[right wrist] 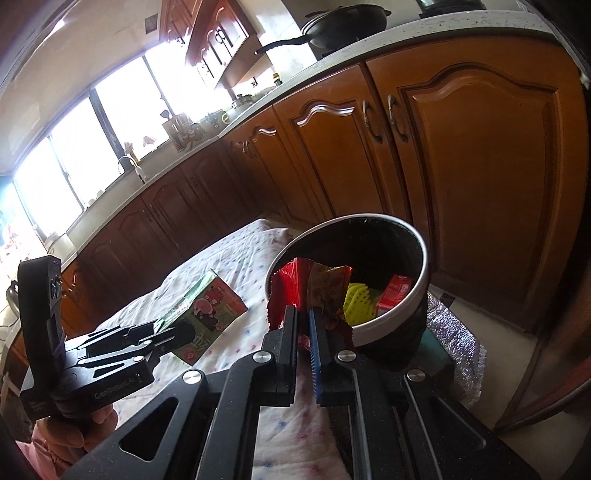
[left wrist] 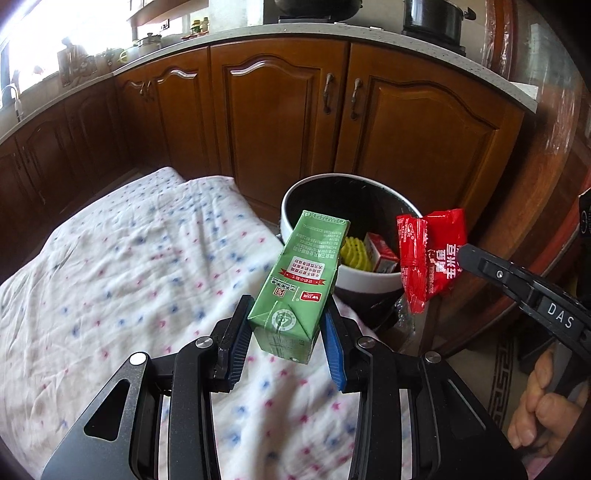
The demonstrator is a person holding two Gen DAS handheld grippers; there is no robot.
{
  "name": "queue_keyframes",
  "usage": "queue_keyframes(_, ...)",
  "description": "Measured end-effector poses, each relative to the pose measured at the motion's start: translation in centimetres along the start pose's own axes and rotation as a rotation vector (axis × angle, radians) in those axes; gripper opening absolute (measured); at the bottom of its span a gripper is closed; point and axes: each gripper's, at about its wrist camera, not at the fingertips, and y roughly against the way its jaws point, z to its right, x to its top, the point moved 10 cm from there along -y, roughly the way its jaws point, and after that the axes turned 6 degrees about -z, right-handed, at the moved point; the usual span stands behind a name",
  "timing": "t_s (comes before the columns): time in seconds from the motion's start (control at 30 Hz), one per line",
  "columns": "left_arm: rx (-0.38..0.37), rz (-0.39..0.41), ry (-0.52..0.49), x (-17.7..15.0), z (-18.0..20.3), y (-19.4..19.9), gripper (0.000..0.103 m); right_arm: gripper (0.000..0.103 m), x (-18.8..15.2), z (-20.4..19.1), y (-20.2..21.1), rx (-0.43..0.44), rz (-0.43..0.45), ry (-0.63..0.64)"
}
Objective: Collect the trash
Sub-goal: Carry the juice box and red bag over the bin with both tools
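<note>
My left gripper [left wrist: 286, 325] is shut on a green drink carton [left wrist: 301, 280] and holds it above the table, just left of the round trash bin [left wrist: 364, 280]. The carton also shows in the right wrist view [right wrist: 207, 314]. My right gripper [right wrist: 304, 325] is shut on a red snack wrapper [right wrist: 314, 288], held at the bin's [right wrist: 391, 321] near rim. The wrapper also shows in the left wrist view [left wrist: 432, 254]. Inside the bin lie a yellow piece [left wrist: 354, 254] and a small red box [left wrist: 382, 254].
A white dotted cloth [left wrist: 129, 277] covers the table. Brown kitchen cabinets [left wrist: 280, 110] stand behind the bin. A silvery foil sheet [right wrist: 458, 343] lies under the bin to the right. A countertop [left wrist: 332, 31] carries pots.
</note>
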Motion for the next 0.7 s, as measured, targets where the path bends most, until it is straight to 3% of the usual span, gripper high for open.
queue_keyframes(0.7, 0.007, 0.008, -0.050, 5.0, 2.5, -2.2, 0.034, 0.006, 2.8, 1.9, -0.8, -0.033, 0.009, 0.000)
